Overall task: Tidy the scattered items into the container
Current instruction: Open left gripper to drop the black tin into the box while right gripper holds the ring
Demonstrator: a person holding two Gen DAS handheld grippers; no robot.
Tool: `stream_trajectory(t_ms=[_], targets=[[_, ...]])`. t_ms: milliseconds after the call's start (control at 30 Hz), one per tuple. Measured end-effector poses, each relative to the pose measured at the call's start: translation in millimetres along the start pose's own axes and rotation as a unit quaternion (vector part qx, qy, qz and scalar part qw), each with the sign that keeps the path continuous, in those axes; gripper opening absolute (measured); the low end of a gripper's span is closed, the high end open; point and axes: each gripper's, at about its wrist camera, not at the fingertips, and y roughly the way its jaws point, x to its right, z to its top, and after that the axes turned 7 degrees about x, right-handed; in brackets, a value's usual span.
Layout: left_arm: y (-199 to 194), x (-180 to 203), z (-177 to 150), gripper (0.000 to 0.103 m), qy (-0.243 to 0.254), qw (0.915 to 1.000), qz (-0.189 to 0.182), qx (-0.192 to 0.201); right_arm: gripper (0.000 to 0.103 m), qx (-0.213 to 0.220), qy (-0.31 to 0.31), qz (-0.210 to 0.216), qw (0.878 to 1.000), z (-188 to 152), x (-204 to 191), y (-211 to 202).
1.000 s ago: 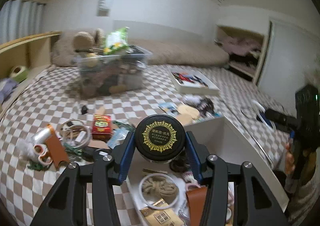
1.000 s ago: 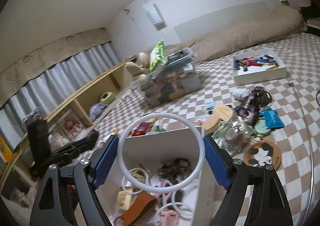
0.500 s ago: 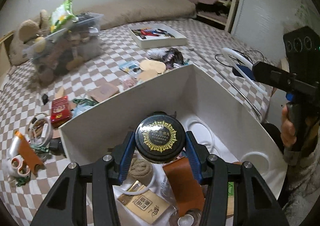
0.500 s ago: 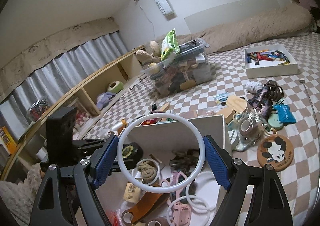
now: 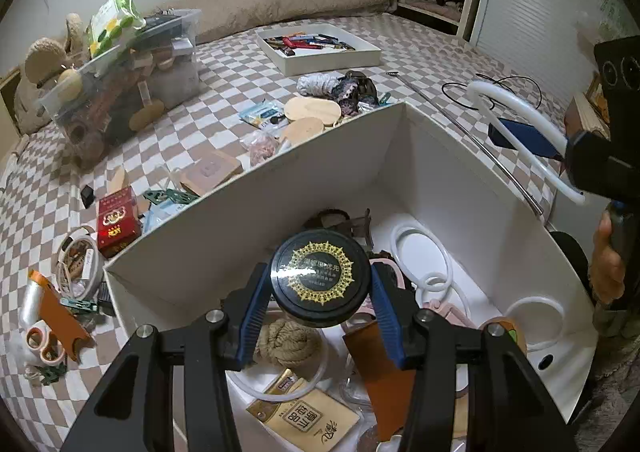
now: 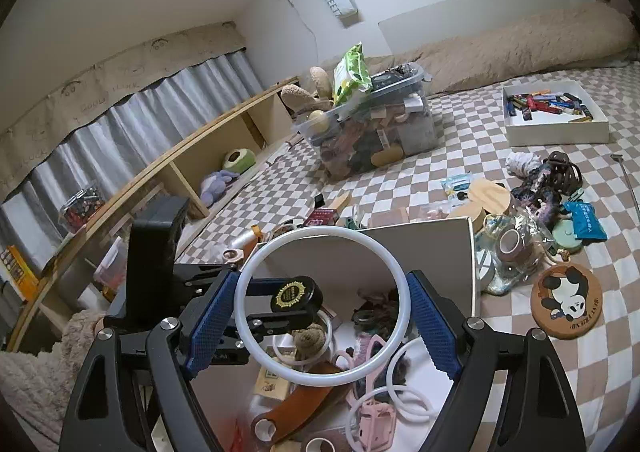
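Black round tin [image 5: 319,277] with gold sunburst lid: pinched between the blue pads of the left claw [image 5: 320,292], held above the inside of the white container [image 5: 280,188], over a coil of tan rope [image 5: 286,340] and a gold packet [image 5: 308,420] lying on the container floor. Lid faces the camera.

White ring [image 6: 322,306]: clamped across its width between the pads of the right claw [image 6: 322,316], standing upright over the near end of the container; the tin shows through it.

Already in the container: smaller white rings [image 5: 420,256], a brown leather strap [image 5: 376,368], a pink clip [image 6: 374,414].

Outside, on the checkered bed [image 5: 224,64]: red box [image 5: 116,218], orange-handled scissors [image 5: 42,340], wooden discs [image 5: 312,110], panda coaster [image 6: 566,302], clear bin of toys [image 5: 132,76], a white tray of pens [image 5: 316,48].
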Motion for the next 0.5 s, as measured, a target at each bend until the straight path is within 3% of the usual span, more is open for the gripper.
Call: stream_trajectory(t_ms=[167,267,500], targets=[[5.0,3.8,-3.9,0.05,0.009,0.9999,0.002,-0.008,0.085,-0.005,0.005,-0.008,1.0,-0.5,3.2,2.2],[1.5,4.7,-3.7,0.064,0.008,1.0,0.005,0.002,0.085,-0.005,0.007,-0.009,1.0,-0.2,4.4,2.4],[-12.9,0.8,0.5,0.065,-0.006,0.9994,0.01,0.033,0.085,-0.009,0.007,-0.011,1.0,-0.6,2.1,4.0]])
